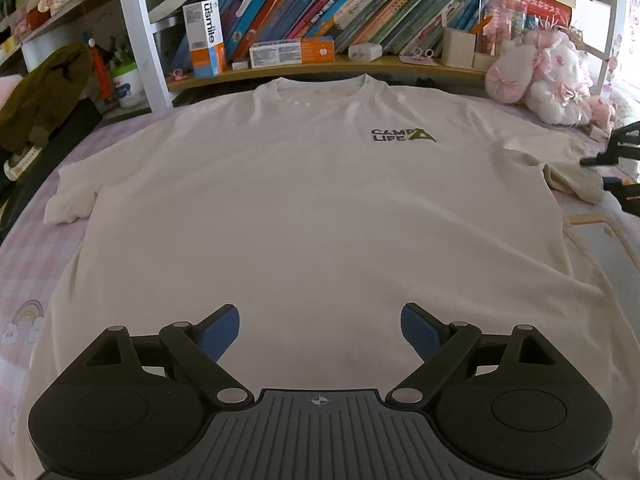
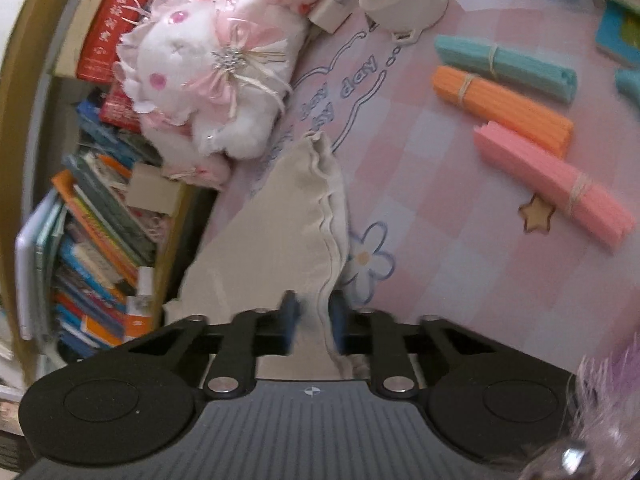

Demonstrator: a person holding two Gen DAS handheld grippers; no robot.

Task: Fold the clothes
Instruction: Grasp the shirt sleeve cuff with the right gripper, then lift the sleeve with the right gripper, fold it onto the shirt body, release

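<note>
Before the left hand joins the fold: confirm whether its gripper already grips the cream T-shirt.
No: the left gripper hangs open above the cream T-shirt, blue pads wide apart with no cloth pinched.

T-shirt [image 1: 304,200]: cream knit cloth, matt, soft, lightly creased, with a flat printed logo [image 1: 402,135]; its sleeve [image 2: 296,216] has a stitched, rippled hem. Bed sheet [image 2: 460,184]: pink checked cloth, matt, smooth, with printed motifs. Left gripper [image 1: 320,330] and right gripper [image 2: 314,322]: matt black plastic arms, dull silver metal pivot pins, ribbed grey plastic housing, matt blue rubbery pads [image 1: 226,326]. Plush rabbit [image 2: 208,80]: fluffy white pile, satin-sheen pink ribbons. Bundles [image 2: 502,106]: ribbed, matt, foam-like. Shelf [image 1: 320,70]: smooth wood. Books [image 1: 320,4]: glossy paper covers. Boxes [image 1: 206,36]: printed card.
</note>
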